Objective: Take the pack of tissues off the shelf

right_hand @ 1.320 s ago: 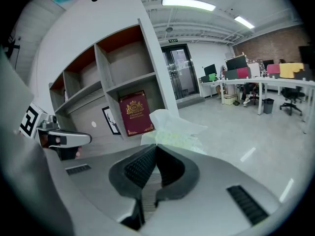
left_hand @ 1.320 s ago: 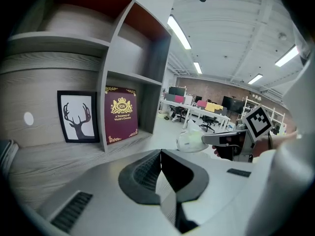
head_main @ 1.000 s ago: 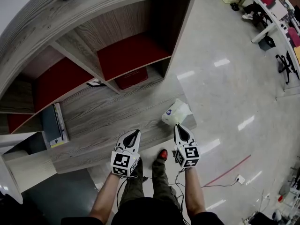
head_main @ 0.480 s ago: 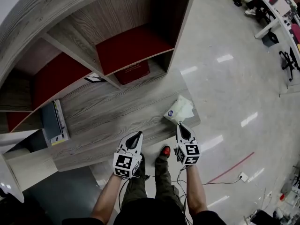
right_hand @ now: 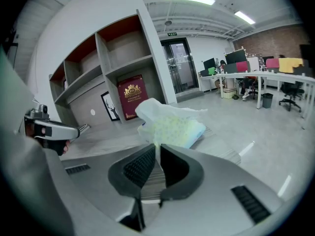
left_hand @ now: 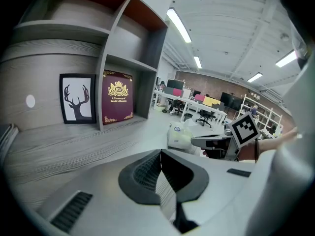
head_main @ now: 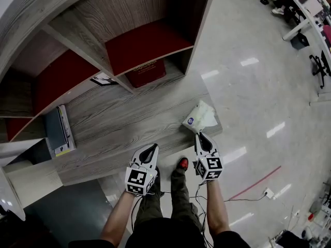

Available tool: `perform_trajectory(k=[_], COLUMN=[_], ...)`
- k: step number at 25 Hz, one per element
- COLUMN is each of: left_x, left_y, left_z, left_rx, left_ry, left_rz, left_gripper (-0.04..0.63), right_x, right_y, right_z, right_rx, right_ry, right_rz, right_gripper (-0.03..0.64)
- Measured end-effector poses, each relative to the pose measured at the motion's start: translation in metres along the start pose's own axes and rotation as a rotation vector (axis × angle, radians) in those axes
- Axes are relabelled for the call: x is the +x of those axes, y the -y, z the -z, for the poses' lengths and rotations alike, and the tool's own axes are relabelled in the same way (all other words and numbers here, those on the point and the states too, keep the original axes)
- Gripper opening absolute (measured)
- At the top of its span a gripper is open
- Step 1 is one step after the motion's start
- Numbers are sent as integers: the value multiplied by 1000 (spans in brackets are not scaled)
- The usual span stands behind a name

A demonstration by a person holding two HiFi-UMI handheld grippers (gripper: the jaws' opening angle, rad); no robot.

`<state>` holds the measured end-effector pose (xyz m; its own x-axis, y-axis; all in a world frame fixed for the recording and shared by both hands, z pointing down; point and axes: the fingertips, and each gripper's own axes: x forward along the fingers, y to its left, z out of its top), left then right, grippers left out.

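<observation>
We see the right tongs (right_hand: 157,146) closed down to a slit, the tips nipping a thin fold of wrapper at the near edge of the pack of tissues (right_hand: 170,124). From above, the right tongs (head_main: 200,135) meet the pack of tissues (head_main: 199,118) at the right end of the shelf's lower ledge (head_main: 124,123), close to its front edge and its end corner. We cannot tell whether the pack's weight is on the ledge or on the tongs. The left tongs (left_hand: 160,152) are shut too, with nothing between them. In the head view the left tongs (head_main: 151,148) hang over the ledge's front edge, well apart from the pack.

We count two tongs, one pack of tissues, one red book (head_main: 147,72) standing upright in the compartment behind it, one framed deer picture (left_hand: 78,98) just beside the book across a divider, and one grey book (head_main: 58,130) lying flat at the ledge's far left.

Bare wood runs between the grey book and the pack. To the right of the ledge's end the glossy floor (head_main: 248,102) lies open, and a red shoe (head_main: 180,164) shows below the front edge between the two tongs.
</observation>
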<state>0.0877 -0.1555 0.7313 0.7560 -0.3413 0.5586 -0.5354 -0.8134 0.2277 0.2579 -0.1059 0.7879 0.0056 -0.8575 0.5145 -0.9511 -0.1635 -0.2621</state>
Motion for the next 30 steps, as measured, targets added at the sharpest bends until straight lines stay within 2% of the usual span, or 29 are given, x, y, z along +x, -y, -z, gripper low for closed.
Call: perform_trajectory(k=[1, 3, 6, 12, 19, 25, 30], left_x=[-1, -3, -6, -15, -29, -45, -60], left_y=[1, 2, 5, 14, 30, 47, 65], left_z=[1, 2, 4, -1, -28, -60, -91], left_rx=[-1, -1, 1, 10, 40, 76, 107], left_ry=[-1, -1, 0, 21, 82, 143, 204], left_rz=[1, 1, 2, 3, 3, 7, 10], left_gripper=[8, 8, 8, 8, 8, 8, 8], right_x=[-1, -2, -7, -23, -53, -86, -115], right_y=[-2, -5, -6, -9, -15, -28, -37], right_z=[1, 3, 5, -3, -33, -70, -104], right_rx=[5, 13, 11, 5, 10, -49, -75], right_ry=[1, -2, 0, 30, 89, 150, 207], right_rz=[-12, -32, -31, -29, -36, -34, -41], right_gripper=[39, 146, 175, 175, 170, 84, 63])
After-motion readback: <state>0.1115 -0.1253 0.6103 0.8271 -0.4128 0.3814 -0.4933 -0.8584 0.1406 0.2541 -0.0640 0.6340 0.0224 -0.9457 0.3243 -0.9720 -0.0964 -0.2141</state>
